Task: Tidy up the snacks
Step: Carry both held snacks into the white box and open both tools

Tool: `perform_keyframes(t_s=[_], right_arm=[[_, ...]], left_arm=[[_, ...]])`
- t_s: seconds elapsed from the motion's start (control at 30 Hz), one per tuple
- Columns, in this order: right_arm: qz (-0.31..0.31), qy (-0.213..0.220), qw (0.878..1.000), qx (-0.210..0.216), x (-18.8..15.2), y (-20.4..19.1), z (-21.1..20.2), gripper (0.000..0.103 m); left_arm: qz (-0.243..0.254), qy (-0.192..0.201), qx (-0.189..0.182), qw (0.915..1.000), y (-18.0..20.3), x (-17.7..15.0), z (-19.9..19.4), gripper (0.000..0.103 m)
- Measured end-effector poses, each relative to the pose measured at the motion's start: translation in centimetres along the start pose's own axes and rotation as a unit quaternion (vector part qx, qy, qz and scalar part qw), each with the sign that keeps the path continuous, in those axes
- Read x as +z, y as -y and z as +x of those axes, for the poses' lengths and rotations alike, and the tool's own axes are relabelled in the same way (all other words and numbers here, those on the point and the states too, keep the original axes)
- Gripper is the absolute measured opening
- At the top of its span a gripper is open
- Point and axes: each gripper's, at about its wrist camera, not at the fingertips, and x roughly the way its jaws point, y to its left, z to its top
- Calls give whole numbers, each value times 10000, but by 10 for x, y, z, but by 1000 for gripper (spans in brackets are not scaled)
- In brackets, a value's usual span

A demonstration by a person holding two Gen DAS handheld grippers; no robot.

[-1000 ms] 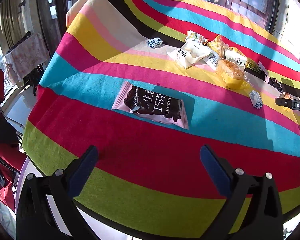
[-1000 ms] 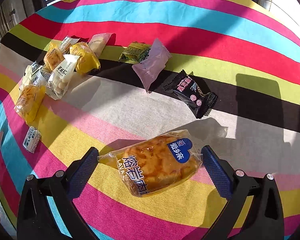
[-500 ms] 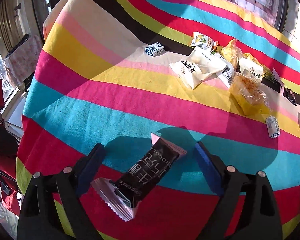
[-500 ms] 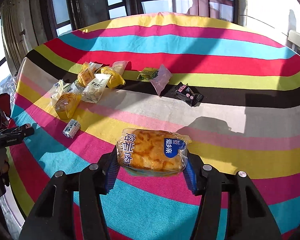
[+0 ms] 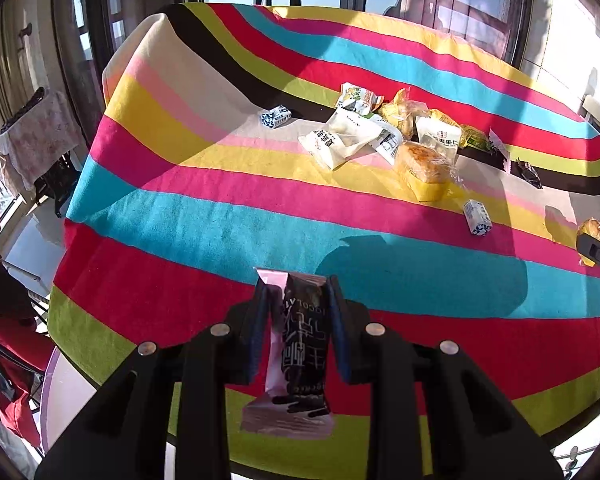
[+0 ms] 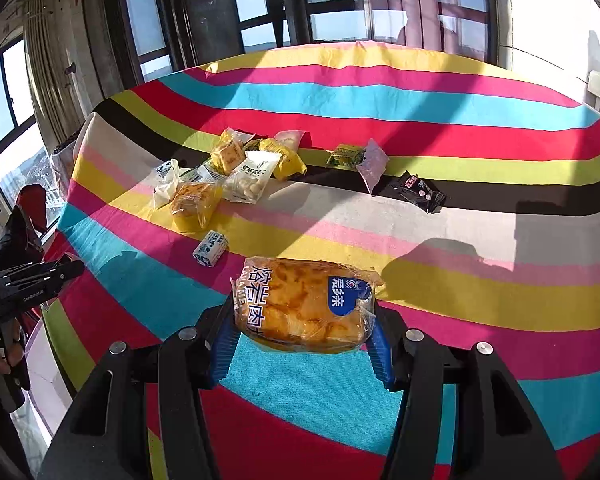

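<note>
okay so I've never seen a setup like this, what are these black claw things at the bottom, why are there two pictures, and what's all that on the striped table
Each black claw is a handheld two-finger gripper; a person holds one in each hand. A fisheye camera sits on each, looking along its fingers, so there are two pictures.

In the left view, the left gripper is clamped on a dark chocolate packet. In the right view, the right gripper squeezes a golden bread packet.

Below lies a striped tablecloth. On it: a pile of yellow and white snack bags, a small blue-and-white candy, a black wrapper and a pale pink sachet.

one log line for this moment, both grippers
left gripper: shut on chocolate packet | right gripper: shut on bread packet | both above striped tablecloth
</note>
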Motion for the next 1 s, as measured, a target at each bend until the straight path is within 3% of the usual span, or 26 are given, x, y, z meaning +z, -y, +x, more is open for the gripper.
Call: perform_keyframes(t_s=[0.33,0.6,0.8,1.0], right_arm=[[-838,-78,9952,503,-3,-88,-2,54],[-1780,-161,9773,1135,-1,-183,6,54],[-2481,-350,9529,1711,-13,-259,9,54],[-3245,-870,9094,2453,-50,-331,19,55]], left_arm=[[-10,205,46,9998,-5,-17,-14,28],[-335,332,319,9984,-50,-35,-35,28],[-917,301,599,9935,-110,-68,-57,28],[-1571,-2,1105,9814,-171,-124,-75,29]])
